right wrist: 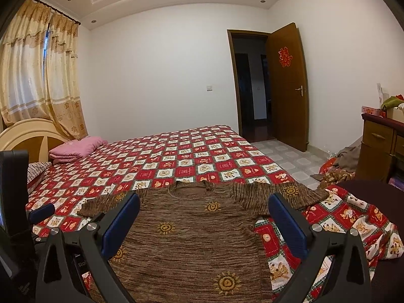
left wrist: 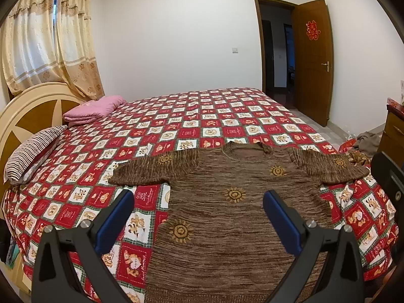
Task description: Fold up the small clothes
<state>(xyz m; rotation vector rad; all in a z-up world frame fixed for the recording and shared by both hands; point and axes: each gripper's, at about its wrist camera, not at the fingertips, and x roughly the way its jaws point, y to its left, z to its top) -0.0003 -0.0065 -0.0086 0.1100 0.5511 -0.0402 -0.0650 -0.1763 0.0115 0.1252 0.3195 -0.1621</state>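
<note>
Where legible, "Ro" [right wrist: 81, 264] only

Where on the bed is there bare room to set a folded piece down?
The wide stretch of quilt between the brown sweater and the far edge is free, bordered on one side by the pink folded blanket. The near side is crowded: the sweater's spread sleeves span it.

Two wrist views over the bed's near edge

Both look forward and slightly down, close above the sweater [left wrist: 227, 214], facing the far wall and open door [right wrist: 287, 85]; they share the bed [left wrist: 202, 116].
</note>
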